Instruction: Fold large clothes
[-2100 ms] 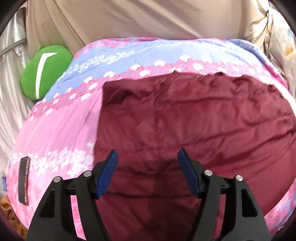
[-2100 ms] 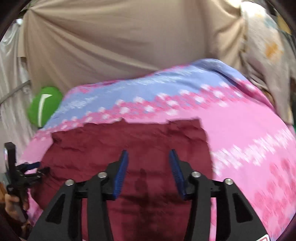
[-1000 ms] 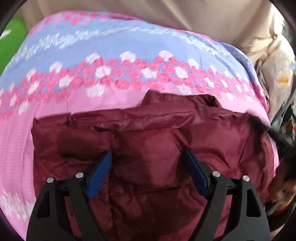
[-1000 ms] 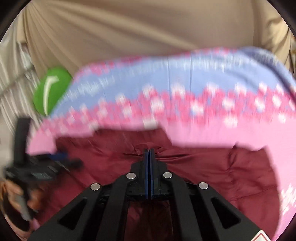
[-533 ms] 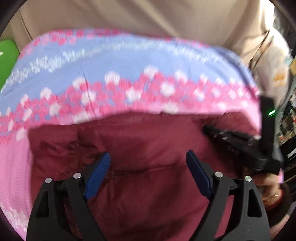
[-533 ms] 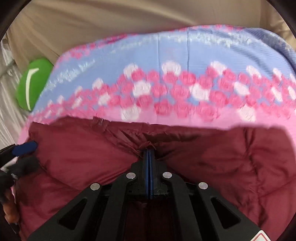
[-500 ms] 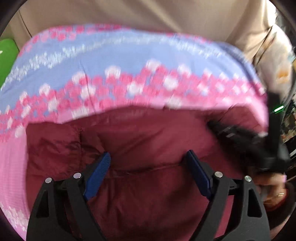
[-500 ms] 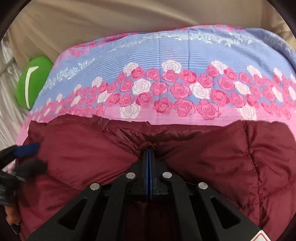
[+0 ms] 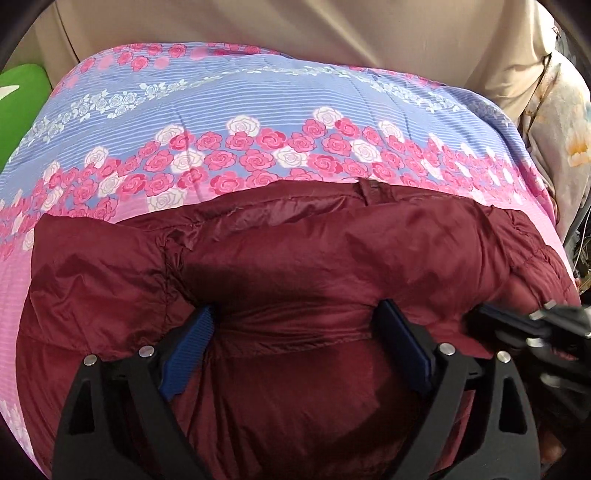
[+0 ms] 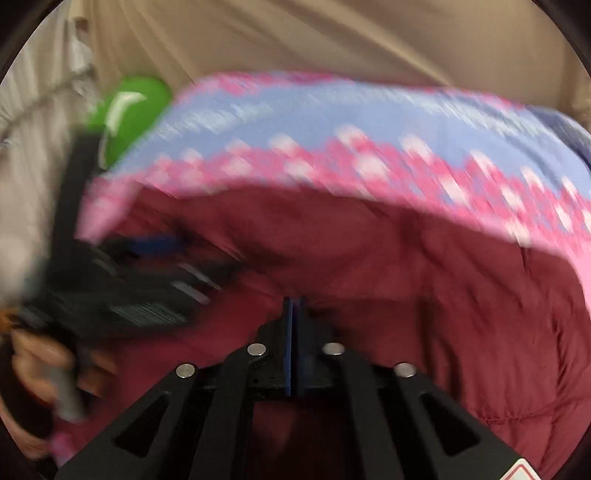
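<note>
You see a rose-print quilt (image 9: 258,110) before a beige curtain (image 9: 332,33), and a green cushion (image 10: 133,110) at its left.

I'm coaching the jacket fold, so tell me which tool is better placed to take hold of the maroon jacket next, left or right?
Left. The left tool is opening, its jaws straddling a puffy ridge of the maroon jacket. The right tool is shut, tips against the fabric, with no visible grip.
</note>
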Available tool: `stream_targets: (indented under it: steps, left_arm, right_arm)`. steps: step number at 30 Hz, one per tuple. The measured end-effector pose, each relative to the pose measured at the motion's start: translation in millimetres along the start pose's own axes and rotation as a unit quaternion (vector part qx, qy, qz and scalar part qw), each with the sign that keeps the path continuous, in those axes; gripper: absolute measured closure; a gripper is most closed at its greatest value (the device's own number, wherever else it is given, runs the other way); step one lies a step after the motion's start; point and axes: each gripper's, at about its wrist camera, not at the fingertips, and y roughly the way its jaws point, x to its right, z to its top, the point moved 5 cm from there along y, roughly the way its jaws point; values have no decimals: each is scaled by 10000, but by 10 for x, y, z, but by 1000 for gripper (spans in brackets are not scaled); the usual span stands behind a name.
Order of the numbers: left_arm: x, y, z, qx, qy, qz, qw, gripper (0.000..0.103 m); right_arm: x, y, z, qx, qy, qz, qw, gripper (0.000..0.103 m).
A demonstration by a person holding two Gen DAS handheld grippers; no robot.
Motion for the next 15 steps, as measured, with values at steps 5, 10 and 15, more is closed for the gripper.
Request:
stream_targets:
  steps: [5, 10, 15]
  left_arm:
    - [-154, -93, -41, 202, 96, 248, 9994, 15]
    - [-360, -232, -63, 210, 58, 162, 9996, 28]
    - [-389, -617, 225, 811, 111, 837, 9931, 15]
  right_arm:
    - [1089, -495, -246, 443, 1129, -760, 9897, 103]
    - [1872, -896, -614, 532, 1890, -1303, 9718, 103]
    - [1498, -1127, -164, 869, 1640, -1034, 9772, 95]
